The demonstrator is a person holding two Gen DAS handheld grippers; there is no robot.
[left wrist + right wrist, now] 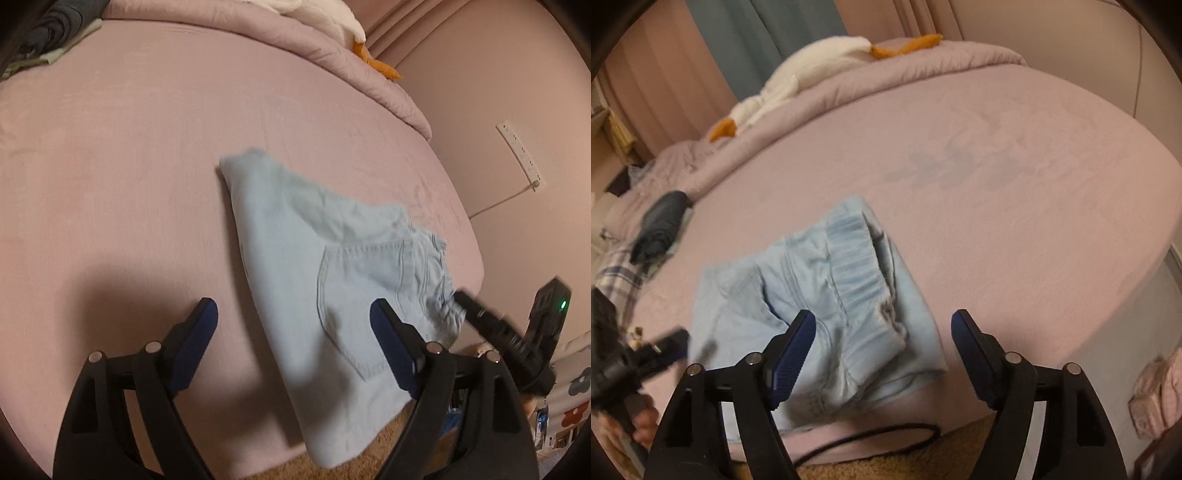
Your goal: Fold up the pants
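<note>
Pants: I am seeing the light blue pants lying folded into a compact bundle on the pink bed sheet, near the bed's front edge; one corner is hanging over that edge above the tan carpet.
Pants detail: in the right wrist view the elastic waistband is lying on top of the bundle; in the left wrist view a back pocket is facing up.
Left gripper: I am reading the left gripper as standing wide, nothing pinched; its blue pads are straddling the near side of the bundle without pressing on it.
Right gripper: the right gripper is likewise spread apart, holding nothing; its left finger is showing in front of the cloth, its right finger over bare sheet.
Image quality: the pants are looking motion-blurred in both views.
Surroundings: a white plush toy with orange parts is resting on the bunched quilt at the far side; dark folded clothes are sitting at the bed's left margin.
Cable: a black cable is lying on the carpet below the bed edge.
</note>
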